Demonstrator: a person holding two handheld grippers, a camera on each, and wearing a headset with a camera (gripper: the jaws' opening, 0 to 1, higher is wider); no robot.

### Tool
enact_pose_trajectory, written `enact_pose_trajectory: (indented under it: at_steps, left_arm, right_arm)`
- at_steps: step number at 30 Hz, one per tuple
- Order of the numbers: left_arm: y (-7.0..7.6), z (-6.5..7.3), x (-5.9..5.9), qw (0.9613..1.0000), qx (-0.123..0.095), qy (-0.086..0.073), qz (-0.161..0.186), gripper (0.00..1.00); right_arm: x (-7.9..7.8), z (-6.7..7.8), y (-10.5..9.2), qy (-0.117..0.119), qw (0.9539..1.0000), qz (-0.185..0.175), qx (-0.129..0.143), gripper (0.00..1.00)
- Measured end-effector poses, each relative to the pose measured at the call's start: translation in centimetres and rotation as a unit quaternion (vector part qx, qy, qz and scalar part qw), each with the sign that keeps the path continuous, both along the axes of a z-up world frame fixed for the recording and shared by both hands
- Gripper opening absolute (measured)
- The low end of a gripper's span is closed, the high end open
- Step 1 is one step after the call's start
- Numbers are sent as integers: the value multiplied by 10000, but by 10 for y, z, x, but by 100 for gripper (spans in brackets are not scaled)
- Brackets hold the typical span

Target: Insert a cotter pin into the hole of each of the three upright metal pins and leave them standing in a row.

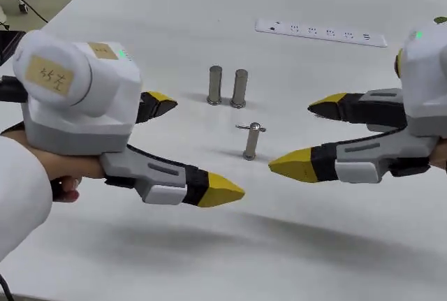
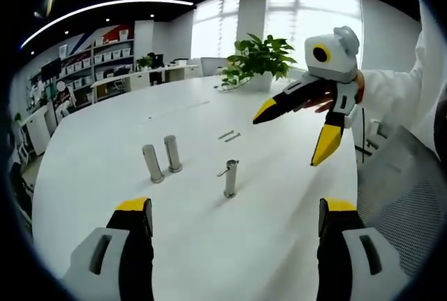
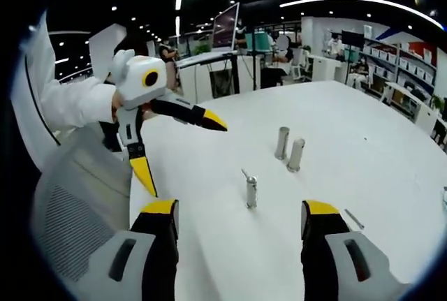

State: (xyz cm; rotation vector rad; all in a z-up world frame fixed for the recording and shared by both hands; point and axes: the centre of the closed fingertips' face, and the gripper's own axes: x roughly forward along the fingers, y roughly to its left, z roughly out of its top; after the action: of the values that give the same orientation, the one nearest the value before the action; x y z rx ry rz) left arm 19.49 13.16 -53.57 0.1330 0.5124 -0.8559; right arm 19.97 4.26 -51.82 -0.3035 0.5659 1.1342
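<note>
Gaping left claw (image 1: 204, 148), right claw (image 1: 293, 137) flank pin (image 1: 252, 140)

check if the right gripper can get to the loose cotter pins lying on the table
Probably yes: the right gripper has its jaws open, and the cotter pins lie flat on the table on its side of the upright pins, nothing between.

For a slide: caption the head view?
Open left tongs and right tongs flank three upright pins; the nearest pin holds a cotter pin.
</note>
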Motion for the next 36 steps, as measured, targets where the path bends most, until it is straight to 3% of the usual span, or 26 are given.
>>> enact_pose_trajectory:
  at_steps: [3,6,12,19,23,29,33,36]
  left_arm:
    - [0,2,-1,10000,-48,22,1,99]
    - [0,8,-3,9997,-225,73,0,99]
    - [1,11,-2,9997,-229,66,-28,99]
    - [5,17,6,9995,-304,13,-41,98]
    - [6,25,18,9993,-318,-178,-28,98]
    - [20,39,60,9975,-263,-572,334,92]
    - [30,46,90,9949,-351,-716,617,88]
    - [30,47,102,9939,-354,-723,759,82]
  right_arm:
    - [-2,3,-10,62,9996,-281,82,77]
    - [-6,1,-19,283,9980,-534,204,86]
    - [-9,2,-28,353,9958,-781,334,97]
    - [-11,5,-31,401,9932,-978,477,98]
    - [-9,-2,-38,410,9932,-1036,346,98]
    - [-11,-6,-41,441,9928,-1071,293,98]
    - [-14,-10,-42,472,9926,-1100,225,98]
    - [-15,-13,-45,452,9921,-1158,174,98]
